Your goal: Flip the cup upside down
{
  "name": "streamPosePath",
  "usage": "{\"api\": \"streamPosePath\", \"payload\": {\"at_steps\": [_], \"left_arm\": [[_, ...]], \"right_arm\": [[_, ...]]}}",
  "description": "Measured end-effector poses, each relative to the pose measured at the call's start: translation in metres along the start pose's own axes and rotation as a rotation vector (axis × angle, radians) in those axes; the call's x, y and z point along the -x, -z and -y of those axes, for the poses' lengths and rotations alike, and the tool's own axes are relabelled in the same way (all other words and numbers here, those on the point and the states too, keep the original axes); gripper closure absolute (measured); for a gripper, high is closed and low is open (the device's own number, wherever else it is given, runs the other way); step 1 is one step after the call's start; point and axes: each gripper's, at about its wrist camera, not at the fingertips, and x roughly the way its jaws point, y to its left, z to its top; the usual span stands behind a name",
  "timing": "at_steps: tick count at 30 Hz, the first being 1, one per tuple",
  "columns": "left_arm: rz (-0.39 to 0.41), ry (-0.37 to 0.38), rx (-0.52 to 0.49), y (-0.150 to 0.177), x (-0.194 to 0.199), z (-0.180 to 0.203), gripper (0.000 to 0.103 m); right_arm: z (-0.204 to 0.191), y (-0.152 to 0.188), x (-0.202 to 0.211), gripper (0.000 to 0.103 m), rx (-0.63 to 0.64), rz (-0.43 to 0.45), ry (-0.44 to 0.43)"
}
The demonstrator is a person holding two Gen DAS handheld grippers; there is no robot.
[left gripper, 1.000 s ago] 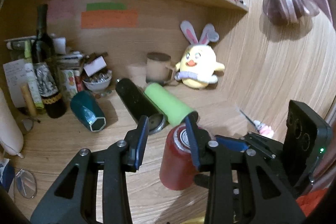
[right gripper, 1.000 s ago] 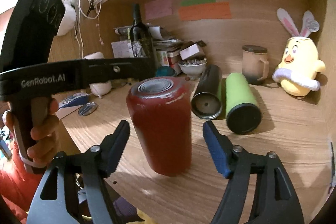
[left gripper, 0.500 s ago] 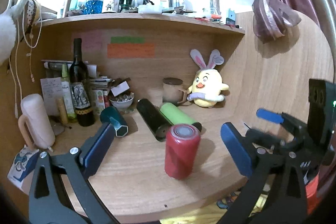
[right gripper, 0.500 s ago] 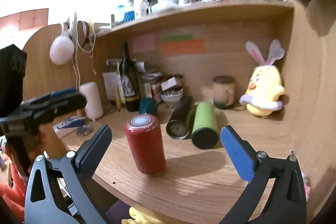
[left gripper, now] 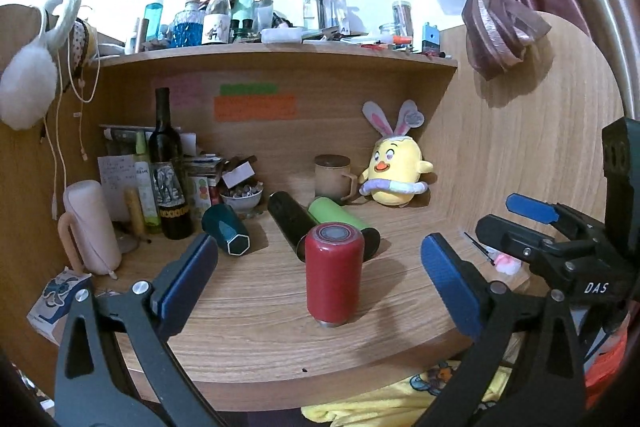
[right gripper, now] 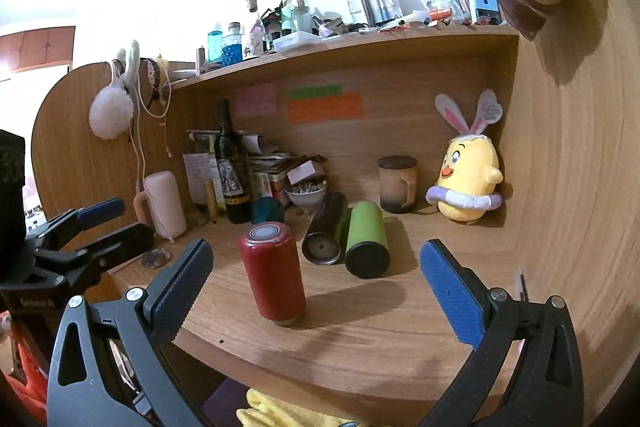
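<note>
A red cup [left gripper: 334,273] stands upside down on the wooden desk [left gripper: 260,311], its grey base facing up; it also shows in the right wrist view [right gripper: 273,273]. My left gripper [left gripper: 318,283] is open and empty, drawn back from the cup near the desk's front edge. My right gripper [right gripper: 316,285] is open and empty, also back from the cup. The right gripper shows at the right of the left wrist view [left gripper: 532,223]; the left gripper shows at the left of the right wrist view [right gripper: 96,223].
Behind the cup lie a black tumbler [left gripper: 288,223], a green tumbler [left gripper: 340,223] and a teal cup [left gripper: 226,233]. A brown mug [left gripper: 334,179], yellow plush chick [left gripper: 394,177], wine bottle [left gripper: 168,183], small bowl [left gripper: 242,195] and pink jug [left gripper: 90,227] stand further back.
Both grippers have opened wide and pulled back from the red cup, which stays standing upside down on the desk.
</note>
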Motion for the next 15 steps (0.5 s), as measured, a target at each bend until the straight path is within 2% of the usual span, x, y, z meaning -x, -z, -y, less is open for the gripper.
{"api": "streamPosePath", "payload": {"at_steps": [15], "left_arm": [[-0.017,0.012,0.016,0.0015,-0.0034,-0.0037,0.000]], "right_arm": [[-0.0022,0.0053,0.0029,0.000,0.005,0.001,0.017]]}}
